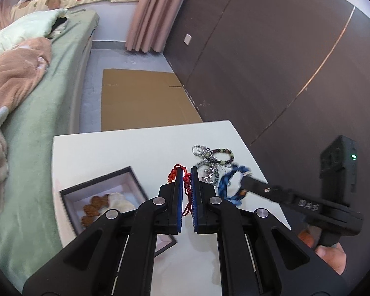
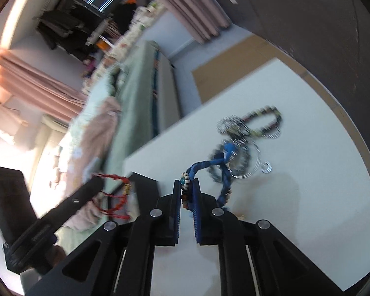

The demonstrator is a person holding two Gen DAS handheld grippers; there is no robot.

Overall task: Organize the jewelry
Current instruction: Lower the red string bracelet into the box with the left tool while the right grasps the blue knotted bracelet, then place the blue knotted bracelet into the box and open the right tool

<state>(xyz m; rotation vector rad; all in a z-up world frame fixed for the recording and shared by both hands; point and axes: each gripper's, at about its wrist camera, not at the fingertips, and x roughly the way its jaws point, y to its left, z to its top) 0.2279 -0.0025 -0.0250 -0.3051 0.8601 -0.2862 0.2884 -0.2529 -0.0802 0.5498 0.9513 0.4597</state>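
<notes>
**Ana:** Nearest the left wrist camera, the left gripper point(image 1: 187, 180) has its jaws nearly closed on a red knotted cord bracelet point(image 1: 185, 181); the tassel strands hang down between the blue pads point(image 1: 195, 197). That cord looks soft, limp and light, so pinching it at a knot should keep it from sliding.

**Ben:** And the rest?

**Ana:** One open dark box point(image 1: 103, 194) sits on the white surface point(image 1: 111, 150) just left of the gripper, with several brown discs and something pale inside. Beyond lies a tangle: one beaded bracelet point(image 1: 224, 156), silver chains point(image 1: 204, 162) too knotted to count, and one blue braided bracelet point(image 1: 230, 185) taken by the right gripper point(image 1: 245, 181).

**Ben:** The right wrist view?

**Ana:** Jaws there are narrowed on the blue bracelet point(image 2: 209, 165) at its beaded section point(image 2: 185, 185), lifting it while its far end stays snagged in the chains point(image 2: 234, 128). Braid is floppy; fine chains may drag along. One small clear ring point(image 2: 266, 167) lies apart. The red bracelet point(image 2: 116, 194) hangs at the left, over the box.
</notes>
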